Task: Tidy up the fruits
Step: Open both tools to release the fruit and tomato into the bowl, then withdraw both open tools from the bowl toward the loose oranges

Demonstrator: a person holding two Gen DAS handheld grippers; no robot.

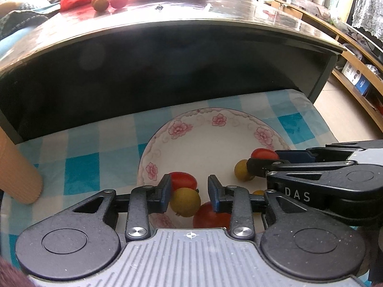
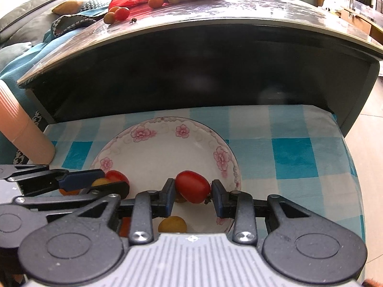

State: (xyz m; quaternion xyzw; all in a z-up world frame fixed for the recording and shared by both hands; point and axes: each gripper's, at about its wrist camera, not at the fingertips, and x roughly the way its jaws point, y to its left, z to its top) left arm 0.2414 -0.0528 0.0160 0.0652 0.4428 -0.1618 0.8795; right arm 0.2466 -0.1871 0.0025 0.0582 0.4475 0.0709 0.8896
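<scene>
Two views covered the moment. From the left wrist, the left gripper (image 1: 189, 192) hovered low over the near rim of the flowered plate (image 1: 191, 129), jaws parted and holding nothing, a yellow fruit (image 1: 185, 202) and red tomatoes below the gap. From the right wrist, the right gripper (image 2: 192, 192) reached level over the plate (image 2: 167, 143) near its right rim, jaws closed partway on a red cherry tomato (image 2: 192, 186), its long axis running slantwise between the pads. The plate sat on a checked cloth (image 2: 287, 153).
</scene>
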